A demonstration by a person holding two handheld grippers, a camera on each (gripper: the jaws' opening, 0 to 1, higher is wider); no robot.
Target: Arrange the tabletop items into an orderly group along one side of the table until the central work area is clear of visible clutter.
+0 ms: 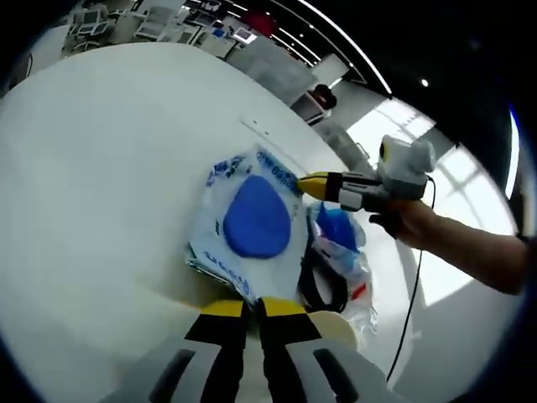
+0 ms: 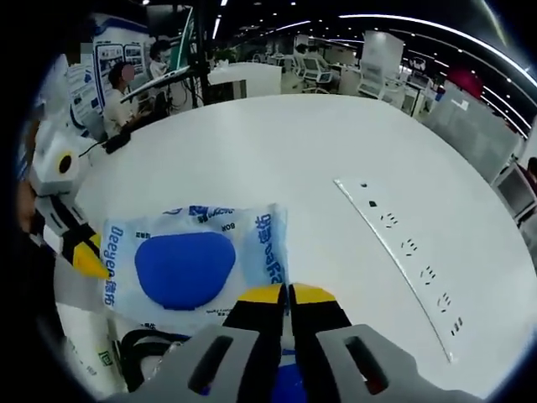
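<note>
On the round white bench [image 1: 101,168] lies a flat, clear plastic packet with blue print and a large blue rounded pad inside [image 1: 252,217]. It rests near the bench edge in the left gripper view, and in the right gripper view the same packet [image 2: 189,267] sits at lower left, just ahead of the jaws.

The left hand-held gripper [image 1: 253,307] has yellow-tipped black jaws that rise from the bottom of its view, drawn together with only a thin slit between them and nothing in it. Their tips sit just at the packet's near edge; whether they touch it cannot be told.

The right hand-held gripper [image 2: 289,294] shows its own jaws likewise closed together, tips at the packet's right corner. In the left gripper view this gripper [image 1: 312,185] comes in from the right, held by a person's hand [image 1: 411,220], its yellow tip at the packet's far corner.

Beside the packet lies a second clear bag holding something blue [image 1: 340,235] and a black looped strap [image 1: 323,281], touching the first packet.

A long white power strip with several sockets [image 2: 407,252] is set into the bench, well apart from the packet.
</note>
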